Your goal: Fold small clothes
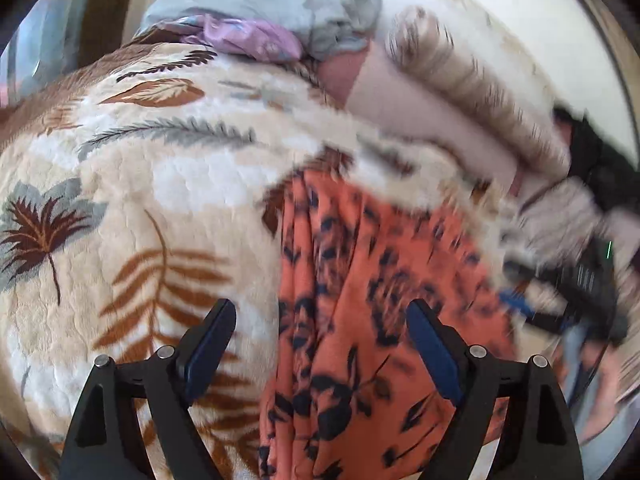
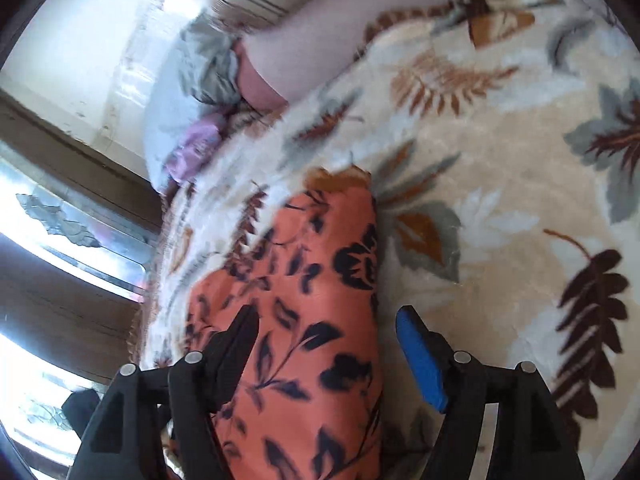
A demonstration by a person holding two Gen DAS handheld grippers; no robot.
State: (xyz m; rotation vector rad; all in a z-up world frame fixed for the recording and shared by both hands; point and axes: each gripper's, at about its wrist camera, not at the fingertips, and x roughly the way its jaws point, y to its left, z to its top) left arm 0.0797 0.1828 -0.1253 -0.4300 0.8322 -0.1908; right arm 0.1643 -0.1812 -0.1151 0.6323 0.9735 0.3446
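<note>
Work surface: a plush cream blanket [image 1: 132, 208] printed with brown and grey leaves; it covers the bed and carries the garment.
Open room, left side: in the left wrist view, bare blanket runs wide to the left of the garment, free of other items.
Open room, right side: in the right wrist view, bare blanket runs to the right of the garment out to the frame edge.
Far edge: a grey-blue pillow [image 1: 272, 4], a lilac cloth [image 1: 248, 36] and a pale pink bolster [image 1: 420, 108] lie along the far side of the blanket; the white wall [image 2: 80, 40] stands behind them.
Bed edge: in the right wrist view the blanket drops off at the garment's left, with dark wooden boards [image 2: 60, 312] beyond.
Garment position: the orange garment [image 1: 352, 300] lies on the blanket, directly below both tools.
Garment appearance: orange fabric with a black leaf and flower print, folded into a long narrow strip, with lengthwise creases near its left edge.
Left gripper [image 1: 324, 344]: jaws well apart, holding nothing, above the garment.
Right gripper [image 2: 326, 352]: jaws apart, straddling the garment's right edge, pads clear of the cloth.
Picture quality: motion blur on the right of the left wrist view; objects there cannot be identified.
</note>
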